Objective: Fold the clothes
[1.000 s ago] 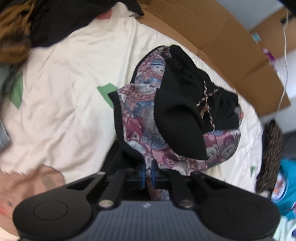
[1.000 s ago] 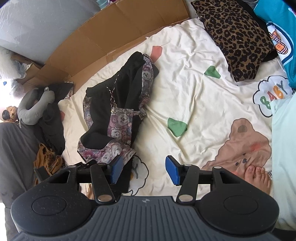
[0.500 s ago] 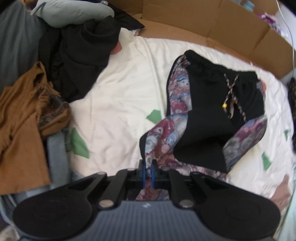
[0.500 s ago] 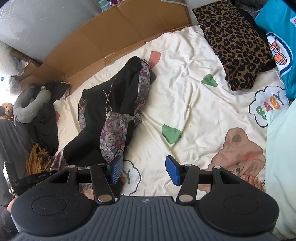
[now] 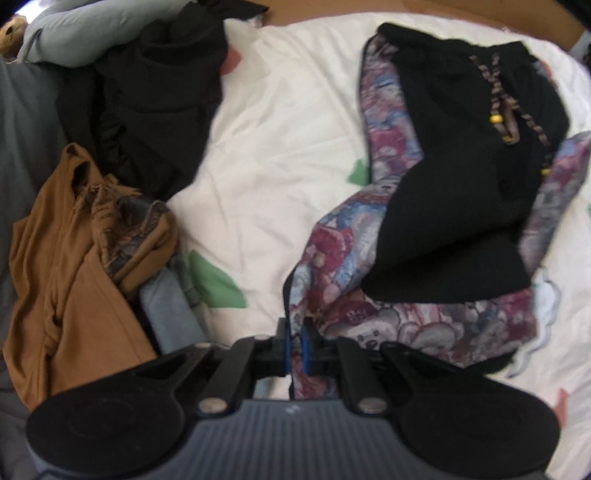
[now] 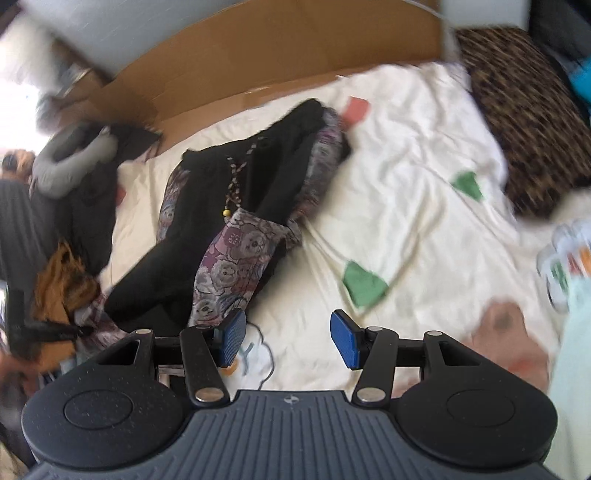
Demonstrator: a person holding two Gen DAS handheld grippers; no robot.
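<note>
A pair of black pants with a bear-print lining (image 5: 454, 192) lies crumpled on the cream bedsheet (image 5: 280, 147), its drawstring with yellow beads on top. My left gripper (image 5: 294, 345) is shut on a bear-print hem corner of the pants and holds it near the sheet's left side. In the right wrist view the same pants (image 6: 229, 221) lie left of centre. My right gripper (image 6: 288, 339) is open and empty, just above the sheet (image 6: 406, 206), to the right of the pants' lower end.
A brown garment (image 5: 70, 266), a black garment (image 5: 155, 103) and a grey neck pillow (image 5: 85, 29) are piled at the left. A leopard-print pillow (image 6: 532, 122) lies at the right. Cardboard (image 6: 280, 62) lines the far edge of the bed.
My left gripper has pulled the pants hem toward the left pile, stretching the pants out flatter. My right gripper has stayed open and shifted slightly; its view is blurred by motion.
</note>
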